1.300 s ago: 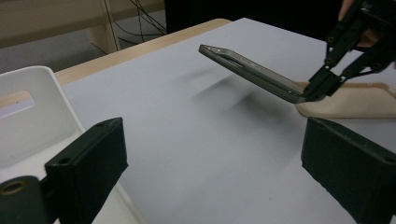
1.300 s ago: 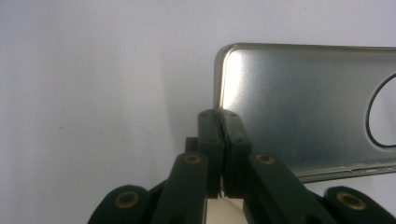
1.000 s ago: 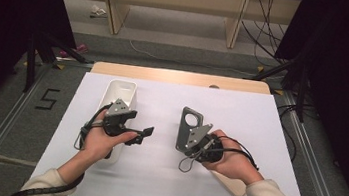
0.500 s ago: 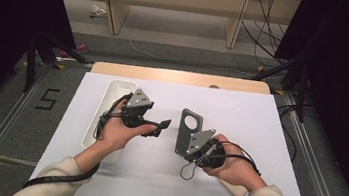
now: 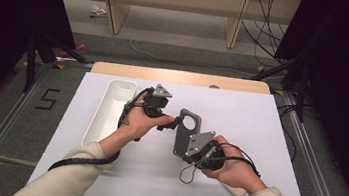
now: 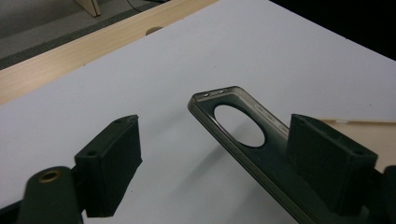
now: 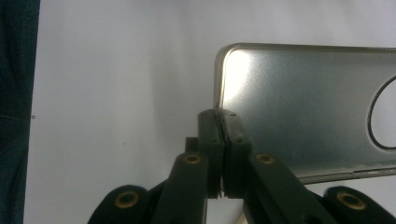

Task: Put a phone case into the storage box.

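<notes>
Handover at frame centre: right gripper point(image 5: 192, 145) pinches the phone case point(image 5: 187, 130) (jaws clamped on its edge); left gripper point(image 5: 172, 124), jaws apart and just closing, straddles the far end and must next close squarely.

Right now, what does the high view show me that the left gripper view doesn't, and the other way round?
The high view takes in the person's hands, the white tray at the table's left, and the right tool pinching the phone case by its lower edge. The left gripper view looks close along the left tool, its jaws standing apart to either side of the case's end with the round hole. Both show the phone case and the white sheet under it.
</notes>
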`<state>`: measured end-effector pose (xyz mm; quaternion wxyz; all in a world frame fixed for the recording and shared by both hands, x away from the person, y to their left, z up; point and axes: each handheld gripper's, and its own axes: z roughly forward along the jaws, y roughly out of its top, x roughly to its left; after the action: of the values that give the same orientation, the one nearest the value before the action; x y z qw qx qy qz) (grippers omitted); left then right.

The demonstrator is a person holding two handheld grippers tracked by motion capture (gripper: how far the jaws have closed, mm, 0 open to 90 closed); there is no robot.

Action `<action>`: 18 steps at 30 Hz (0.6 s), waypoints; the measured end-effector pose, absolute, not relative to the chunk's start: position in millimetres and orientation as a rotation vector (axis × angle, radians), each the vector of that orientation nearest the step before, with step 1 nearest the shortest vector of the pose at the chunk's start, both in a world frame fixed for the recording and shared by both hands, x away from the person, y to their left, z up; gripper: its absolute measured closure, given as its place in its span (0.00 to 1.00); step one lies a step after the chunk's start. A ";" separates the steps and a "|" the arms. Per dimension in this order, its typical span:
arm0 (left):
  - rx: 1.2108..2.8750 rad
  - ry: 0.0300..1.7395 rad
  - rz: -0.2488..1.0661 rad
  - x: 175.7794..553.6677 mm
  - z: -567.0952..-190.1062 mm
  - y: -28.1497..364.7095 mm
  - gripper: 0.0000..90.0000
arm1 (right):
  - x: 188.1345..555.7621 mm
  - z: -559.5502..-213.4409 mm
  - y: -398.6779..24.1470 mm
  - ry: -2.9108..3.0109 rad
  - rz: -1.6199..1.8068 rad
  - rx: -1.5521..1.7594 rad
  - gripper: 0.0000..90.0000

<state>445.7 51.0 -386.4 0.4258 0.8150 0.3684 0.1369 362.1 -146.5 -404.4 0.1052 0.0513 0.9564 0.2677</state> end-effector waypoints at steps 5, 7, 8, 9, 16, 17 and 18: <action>2.053 0.960 0.337 455.6 -390.1 45.7 0.25 | 360.6 -402.9 -145.2 2.816 0.794 0.147 0.99; 2.053 0.975 0.327 459.5 -391.6 43.6 0.30 | 359.5 -402.2 -144.0 2.816 0.795 0.135 0.99; 2.054 0.980 0.315 460.8 -392.1 42.5 0.31 | 359.3 -401.9 -143.6 2.811 0.794 0.132 0.99; 2.053 0.987 0.305 461.7 -392.8 41.2 0.32 | 359.0 -401.6 -143.3 2.813 0.795 0.129 0.99; 2.048 1.052 0.233 466.3 -397.5 38.8 0.43 | 357.8 -400.2 -142.4 2.799 0.797 0.118 0.99; 2.048 1.052 0.233 466.3 -397.5 38.8 0.44 | 357.8 -400.2 -142.4 2.799 0.797 0.118 0.99; 2.046 1.055 0.228 466.5 -397.3 38.9 0.46 | 357.8 -400.2 -142.3 2.802 0.795 0.118 0.99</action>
<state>466.5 38.9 -397.3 0.4024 0.8097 0.4175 0.0903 357.8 -142.3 -400.2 0.1132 0.0402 0.9551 0.2710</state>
